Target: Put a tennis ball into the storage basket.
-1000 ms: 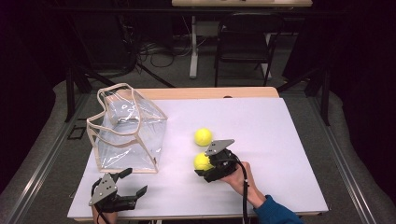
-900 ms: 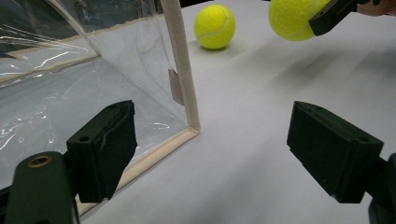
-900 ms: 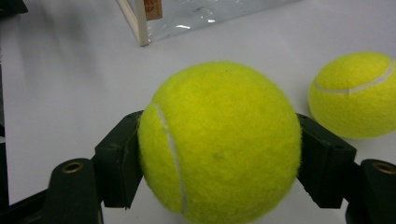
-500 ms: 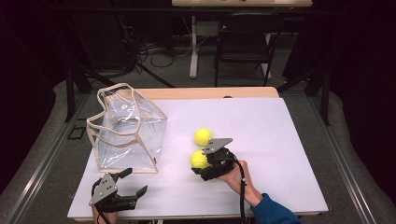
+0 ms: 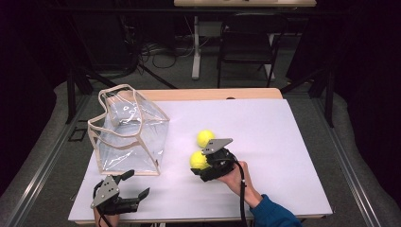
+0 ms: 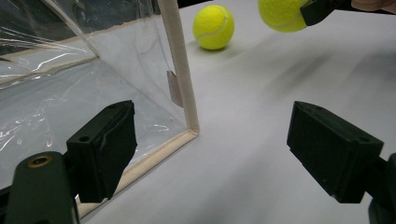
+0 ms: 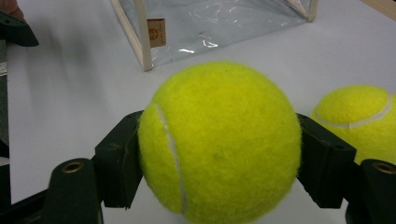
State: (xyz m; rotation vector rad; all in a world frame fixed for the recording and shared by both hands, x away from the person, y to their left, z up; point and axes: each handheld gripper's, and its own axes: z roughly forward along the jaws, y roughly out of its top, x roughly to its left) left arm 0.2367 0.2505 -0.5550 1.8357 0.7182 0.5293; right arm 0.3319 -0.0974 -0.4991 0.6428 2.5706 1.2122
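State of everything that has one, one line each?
clear bag: upright on the table, top open, nothing seen inside
held tennis ball: clamped between the right gripper's jaws, looks lifted off the table
second tennis ball: loose on the table, beside the held one
right gripper: shut on the ball
left gripper: jaws wide open, nothing between them, by the bag's near corner

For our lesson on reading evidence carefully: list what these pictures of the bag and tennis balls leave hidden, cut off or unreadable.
- Held tennis ball, right gripper view: its sides sit behind the pads; its underside is cut off by the bottom edge.
- Second tennis ball, same view: cut off by the right edge.
- Label on the clear bag: print too small to read.
- Left gripper, high view: the hand holding it is cut off by the bottom edge.
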